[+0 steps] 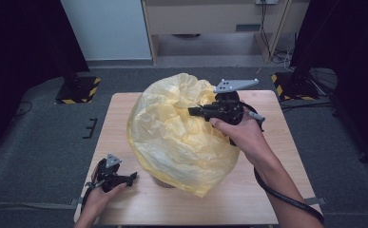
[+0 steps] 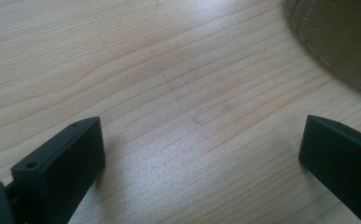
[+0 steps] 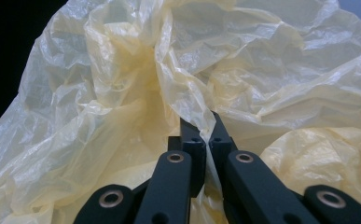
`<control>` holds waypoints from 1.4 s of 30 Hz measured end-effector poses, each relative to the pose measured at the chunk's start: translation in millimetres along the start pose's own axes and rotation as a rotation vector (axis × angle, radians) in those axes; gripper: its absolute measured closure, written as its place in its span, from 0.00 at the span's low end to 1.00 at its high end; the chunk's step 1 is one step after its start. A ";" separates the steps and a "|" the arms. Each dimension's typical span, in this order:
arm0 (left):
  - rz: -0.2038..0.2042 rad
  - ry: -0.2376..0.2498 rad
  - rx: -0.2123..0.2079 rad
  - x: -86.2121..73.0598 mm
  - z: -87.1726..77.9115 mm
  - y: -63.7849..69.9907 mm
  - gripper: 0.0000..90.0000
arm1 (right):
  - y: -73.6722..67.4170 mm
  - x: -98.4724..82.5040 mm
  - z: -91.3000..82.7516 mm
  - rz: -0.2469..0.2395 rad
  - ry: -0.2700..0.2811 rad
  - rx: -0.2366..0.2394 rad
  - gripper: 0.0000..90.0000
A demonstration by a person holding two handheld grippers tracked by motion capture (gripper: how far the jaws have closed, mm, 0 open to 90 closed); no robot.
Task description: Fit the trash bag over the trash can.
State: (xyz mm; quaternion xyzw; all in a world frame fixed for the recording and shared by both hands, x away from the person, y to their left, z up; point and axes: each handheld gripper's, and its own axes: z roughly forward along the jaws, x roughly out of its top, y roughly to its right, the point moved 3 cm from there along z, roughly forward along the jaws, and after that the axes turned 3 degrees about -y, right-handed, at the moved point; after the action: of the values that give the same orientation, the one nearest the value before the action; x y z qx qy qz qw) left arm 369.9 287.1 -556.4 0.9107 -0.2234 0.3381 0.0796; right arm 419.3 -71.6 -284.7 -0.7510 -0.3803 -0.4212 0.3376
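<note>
Plastic, thin and yellow, is what your right gripper (image 3: pixel 209 133) has pinched: its two black jaws are pressed together on a fold of the yellow bag (image 1: pixel 181 133), and in the right gripper view the film bunches up where it runs between them. From the high view, that bag billows over the middle of the wooden table (image 1: pixel 124 114), covering most of a basket (image 1: pixel 165 182) whose woven base peeks out under its near edge. Your right hand (image 1: pixel 246 135) holds its gripper (image 1: pixel 193 111) above the bag's far right side, jaws pointing left into the crumpled top. Your left gripper (image 1: pixel 131 176) rests low at the table's near left corner, well apart from the bag, with its jaws spread wide over bare wood and nothing between them.
</note>
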 end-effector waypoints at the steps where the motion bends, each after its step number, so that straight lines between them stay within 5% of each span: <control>1: -0.001 0.000 0.000 0.0 0.0 0.1 0.00 | -0.9 0.9 0.3 0.000 -0.001 0.001 1.00; 11: 0.000 0.001 -0.001 0.0 0.1 0.1 0.00 | -9.8 12.9 4.5 -0.007 0.009 0.011 1.00; 26: 0.000 0.000 -0.002 0.1 0.1 0.1 0.00 | -22.6 18.3 35.5 -0.066 -0.097 -0.025 1.00; 42: 0.000 0.000 -0.001 0.2 0.2 0.2 0.00 | -16.4 5.3 56.5 -0.098 -0.215 -0.065 0.99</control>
State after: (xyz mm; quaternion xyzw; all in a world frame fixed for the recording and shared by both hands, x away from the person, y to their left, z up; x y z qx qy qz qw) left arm 370.0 286.8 -556.5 0.9108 -0.2234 0.3380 0.0800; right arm 428.4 -15.4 -300.5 -0.7829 -0.4367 -0.3661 0.2495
